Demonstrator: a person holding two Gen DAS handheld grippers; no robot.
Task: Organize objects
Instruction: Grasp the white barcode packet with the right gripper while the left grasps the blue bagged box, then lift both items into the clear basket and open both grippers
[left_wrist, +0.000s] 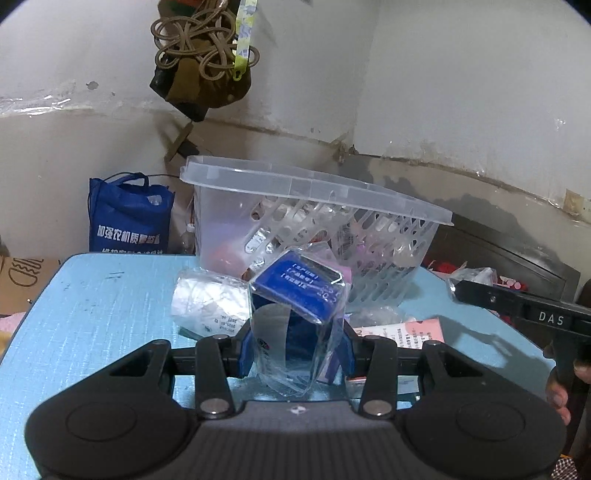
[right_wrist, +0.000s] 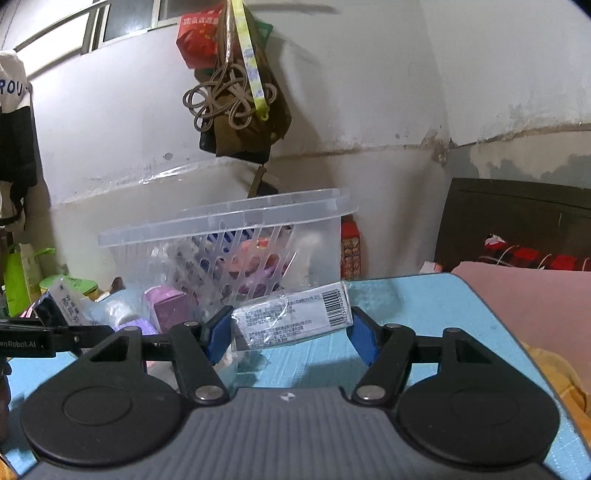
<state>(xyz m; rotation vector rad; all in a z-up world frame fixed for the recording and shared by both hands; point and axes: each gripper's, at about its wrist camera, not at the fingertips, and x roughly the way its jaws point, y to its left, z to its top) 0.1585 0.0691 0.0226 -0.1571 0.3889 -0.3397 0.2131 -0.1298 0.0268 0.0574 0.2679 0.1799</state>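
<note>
While several packets already fill the perforated plastic basket (left_wrist: 388, 254) ahead of both grippers, loose ones remain on the blue textured worktop (left_wrist: 103, 314); the left gripper (left_wrist: 297, 350) clamps a crinkly clear-wrapped blue packet (left_wrist: 299, 295); the right gripper (right_wrist: 290, 332) clamps a flat, glossy barcoded packet (right_wrist: 291, 317).

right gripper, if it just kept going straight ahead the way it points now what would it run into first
Most likely the clear plastic basket, which stands right behind the wrapped white box that the right gripper holds between its blue pads. The box's far edge would probably meet the basket wall first, though depth is hard to judge here.
</note>
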